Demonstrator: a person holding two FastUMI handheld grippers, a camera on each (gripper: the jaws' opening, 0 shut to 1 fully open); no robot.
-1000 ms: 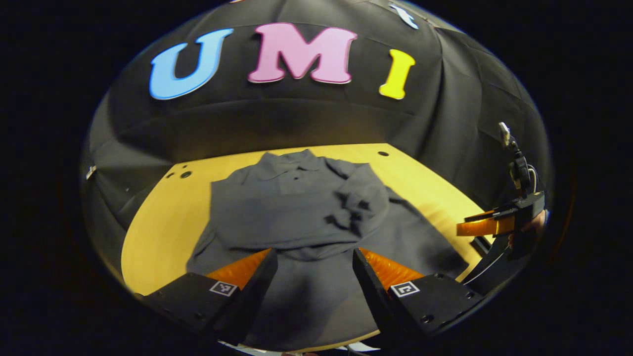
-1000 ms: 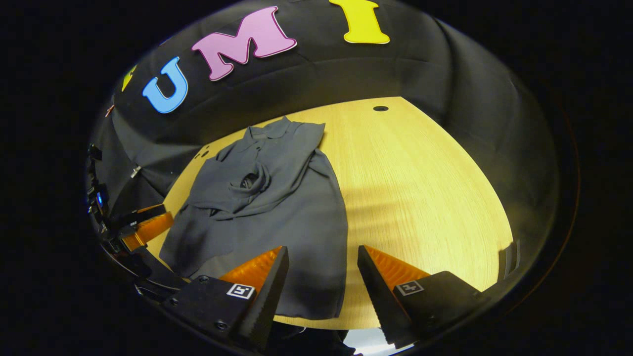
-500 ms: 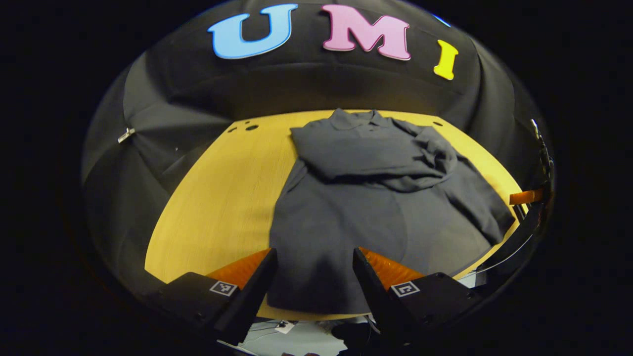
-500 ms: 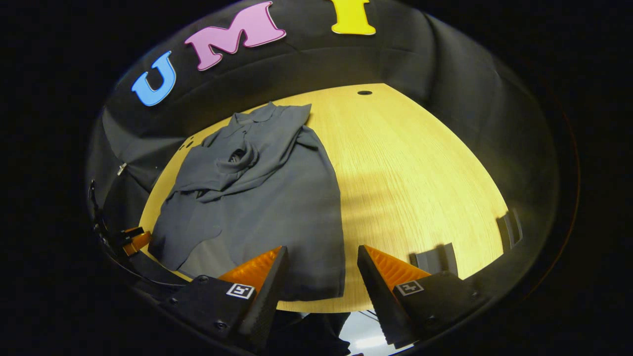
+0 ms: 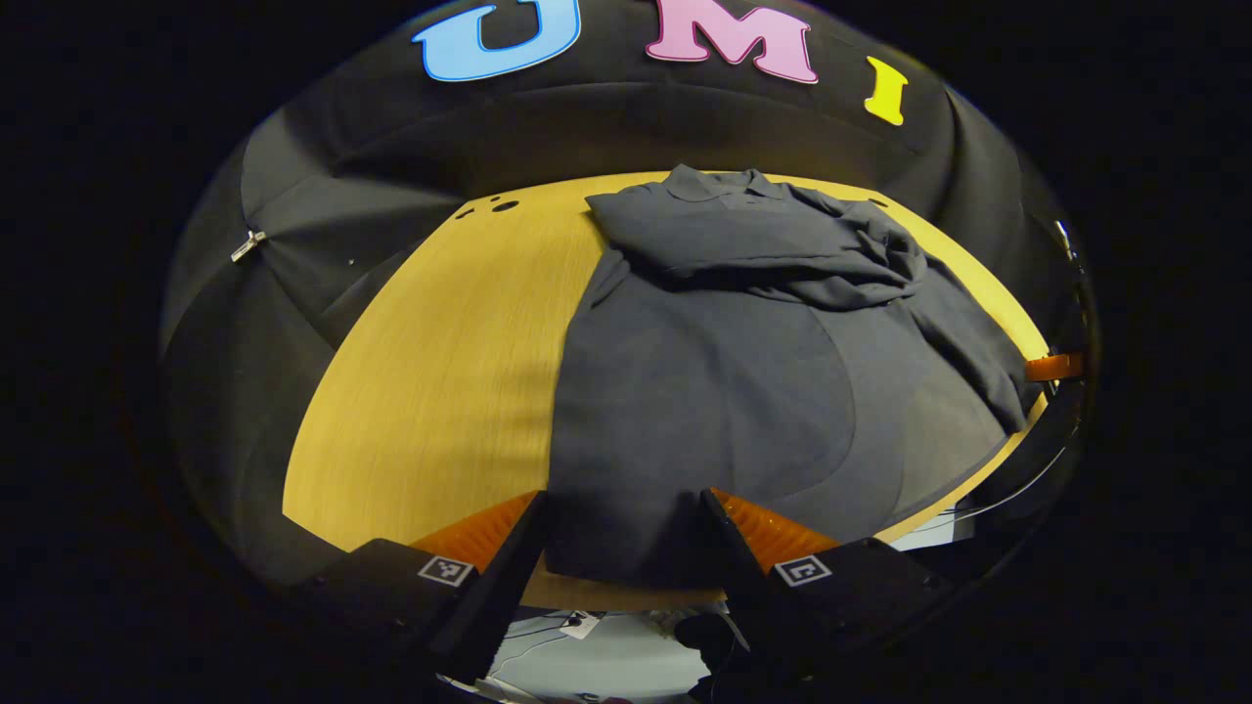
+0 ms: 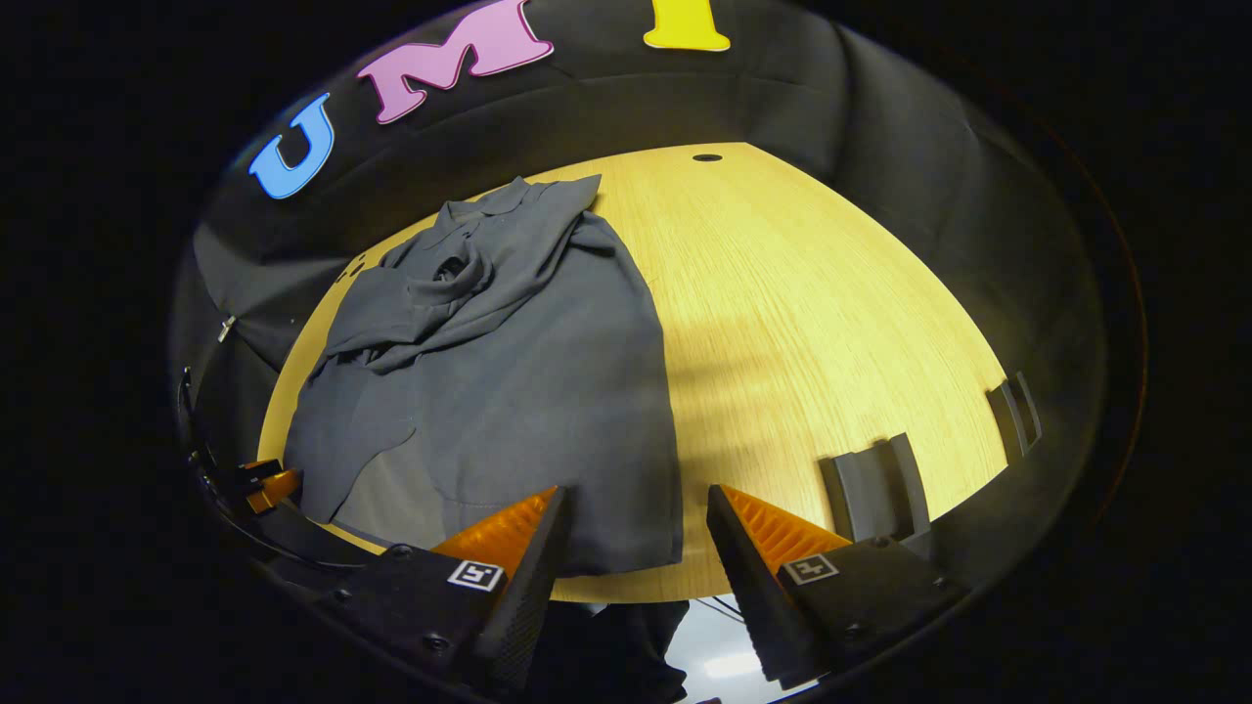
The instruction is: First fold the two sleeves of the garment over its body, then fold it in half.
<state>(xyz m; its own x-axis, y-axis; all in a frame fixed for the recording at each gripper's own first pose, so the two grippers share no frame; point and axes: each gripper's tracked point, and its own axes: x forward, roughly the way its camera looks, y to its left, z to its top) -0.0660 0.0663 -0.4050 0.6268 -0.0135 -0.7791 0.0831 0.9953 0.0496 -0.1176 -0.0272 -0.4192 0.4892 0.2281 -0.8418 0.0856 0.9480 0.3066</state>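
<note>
On the yellow wooden table [image 5: 430, 372] lies the dark grey garment [image 5: 724, 381], spread flat with its collar [image 5: 719, 184] at the far side of the table, close to the black cloth wall, and its hem at the table's near edge. Both sleeves are already laid across the chest: they meet in a bunched, wrinkled heap [image 5: 861, 259] just below the collar, while the lower body of the garment is smooth. In the right gripper view the same garment [image 6: 528, 381] covers the left part of the table, with the bunched sleeves [image 6: 445, 279] near the collar and bare wood [image 6: 812, 323] to its right.

The left gripper [image 5: 621, 543] hovers at the near edge of the table, over the garment's hem. Its jaws stand wide apart with nothing between them but the cloth lying below; they grip nothing. The right gripper [image 6: 631, 538] is likewise at the near edge, over the hem's right corner, jaws spread wide and empty.

Near the table's near right edge, in the right gripper view, two dark curved holders [image 6: 875, 484] stand on the wood, well apart from the garment. A small dark hole [image 6: 706, 157] sits in the table's far side, beyond the collar. At the left rim of the right gripper view, beside the garment's near left corner, part of the other gripper is visible.
</note>
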